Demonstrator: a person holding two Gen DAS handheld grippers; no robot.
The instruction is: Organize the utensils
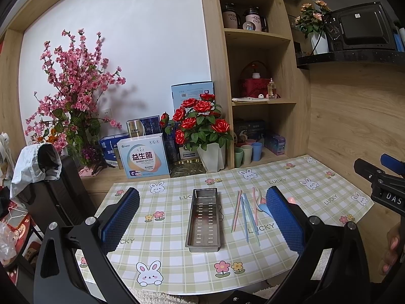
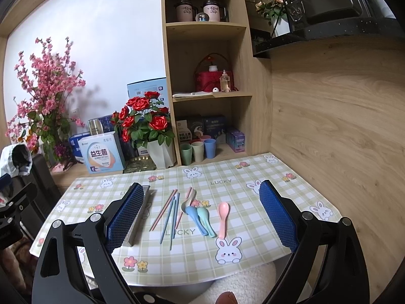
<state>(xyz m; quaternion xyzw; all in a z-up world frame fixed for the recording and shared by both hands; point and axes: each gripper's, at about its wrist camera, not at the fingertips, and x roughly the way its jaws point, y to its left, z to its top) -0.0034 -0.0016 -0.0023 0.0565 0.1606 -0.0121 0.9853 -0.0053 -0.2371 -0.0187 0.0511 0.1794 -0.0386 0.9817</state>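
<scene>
Left gripper (image 1: 202, 217) released, empty, above steel tray (image 1: 204, 219). Right gripper (image 2: 200, 215) released, empty, above chopsticks (image 2: 170, 215), spoons (image 2: 223, 217).

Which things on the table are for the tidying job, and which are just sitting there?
For the job: metal tray, chopsticks, pink spoon, blue spoon, green spoon, white spoon.

Just sitting: red roses, three cups, white box.

Green-checked bunny tablecloth (image 2: 227, 172); steel tray (image 1: 203, 220); pink spoon (image 2: 223, 215); blue claw pads (image 2: 277, 215).
</scene>
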